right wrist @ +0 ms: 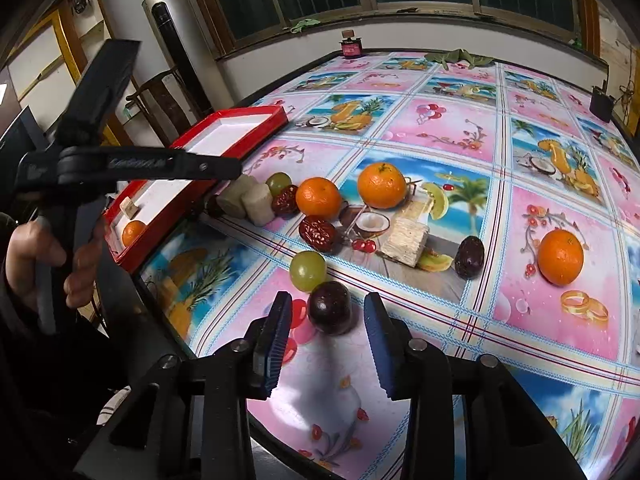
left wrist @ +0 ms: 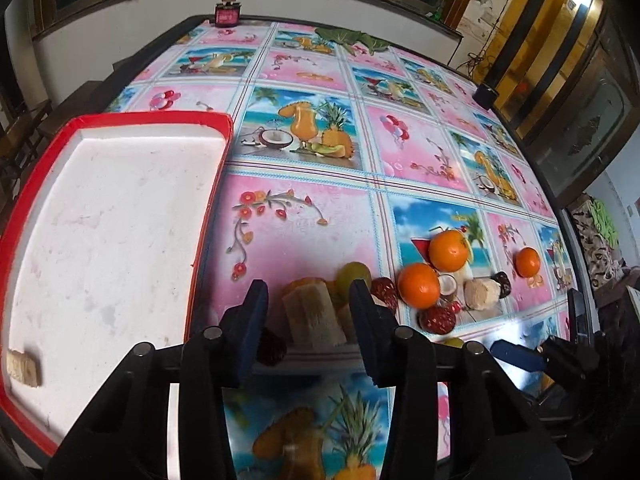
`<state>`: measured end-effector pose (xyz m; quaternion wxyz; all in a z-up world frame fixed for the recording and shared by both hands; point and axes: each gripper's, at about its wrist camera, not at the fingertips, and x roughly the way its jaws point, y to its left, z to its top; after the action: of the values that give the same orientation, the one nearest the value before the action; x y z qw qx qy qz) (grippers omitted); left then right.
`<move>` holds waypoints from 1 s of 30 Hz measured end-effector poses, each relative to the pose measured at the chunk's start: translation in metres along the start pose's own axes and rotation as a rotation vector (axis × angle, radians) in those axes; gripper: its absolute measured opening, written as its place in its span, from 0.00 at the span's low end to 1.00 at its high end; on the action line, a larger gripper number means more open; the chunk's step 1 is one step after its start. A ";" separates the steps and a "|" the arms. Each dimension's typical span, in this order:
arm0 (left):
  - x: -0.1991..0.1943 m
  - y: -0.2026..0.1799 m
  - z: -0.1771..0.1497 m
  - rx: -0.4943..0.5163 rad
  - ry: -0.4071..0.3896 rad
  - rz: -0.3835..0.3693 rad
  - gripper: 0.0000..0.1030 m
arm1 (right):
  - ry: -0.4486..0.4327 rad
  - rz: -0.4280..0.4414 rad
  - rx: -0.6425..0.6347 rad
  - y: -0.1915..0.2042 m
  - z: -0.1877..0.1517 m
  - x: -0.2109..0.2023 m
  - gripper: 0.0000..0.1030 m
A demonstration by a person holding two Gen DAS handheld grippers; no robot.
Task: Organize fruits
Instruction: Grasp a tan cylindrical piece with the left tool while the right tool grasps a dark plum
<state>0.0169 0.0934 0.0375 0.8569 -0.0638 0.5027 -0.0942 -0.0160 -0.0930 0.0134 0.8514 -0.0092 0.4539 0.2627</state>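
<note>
The left tool (left wrist: 310, 300) sits low over the near edge of the counter (left wrist: 304, 216), aimed at a pale sugarcane chunk (left wrist: 314, 316) that stands in the gap between its blue pads (left wrist: 256, 312); the jaws are spread wide and released, gripping nothing, and whether a pad touches the chunk cannot be told. In the right wrist view the person's left hand (right wrist: 48, 256) wraps the tool's handle beside the red-rimmed white tray (left wrist: 120, 216). The right tool (right wrist: 328, 320) also hovers low, jaws parted and empty, with a dark round fruit (right wrist: 330, 307) lying on the counter just ahead between its fingertips, and a green grape (right wrist: 307, 271) just beyond it. Three oranges (right wrist: 381, 185), red dates (right wrist: 319, 233) and another cane piece (right wrist: 404, 240) lie scattered farther out. In the tray rest one orange (right wrist: 133, 232) and a small cane piece (left wrist: 24, 368).
</note>
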 end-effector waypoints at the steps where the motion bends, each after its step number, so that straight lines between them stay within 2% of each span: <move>1: 0.003 0.000 0.000 -0.004 0.007 0.006 0.39 | 0.001 0.000 0.002 0.000 -0.001 0.001 0.37; 10: 0.016 -0.005 -0.010 0.024 0.062 0.013 0.37 | 0.021 -0.006 -0.017 0.002 -0.003 0.011 0.36; 13: 0.016 -0.010 -0.011 0.049 0.067 0.016 0.31 | 0.016 -0.022 -0.037 0.005 -0.003 0.012 0.35; 19: 0.017 -0.012 -0.009 0.060 0.067 0.021 0.30 | 0.016 -0.061 -0.070 0.008 -0.002 0.015 0.28; 24: 0.018 -0.006 -0.010 0.062 0.087 -0.012 0.31 | 0.016 -0.082 -0.099 0.012 -0.002 0.016 0.28; 26: 0.018 -0.005 -0.010 0.068 0.094 -0.004 0.30 | 0.017 -0.087 -0.111 0.013 -0.002 0.016 0.24; 30: 0.018 -0.008 -0.012 0.099 0.095 0.008 0.30 | 0.013 -0.080 -0.111 0.015 -0.002 0.013 0.24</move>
<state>0.0140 0.0819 0.0183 0.8347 -0.0150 0.5376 -0.1183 -0.0188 -0.0746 0.0053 0.8564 -0.0762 0.4437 0.2529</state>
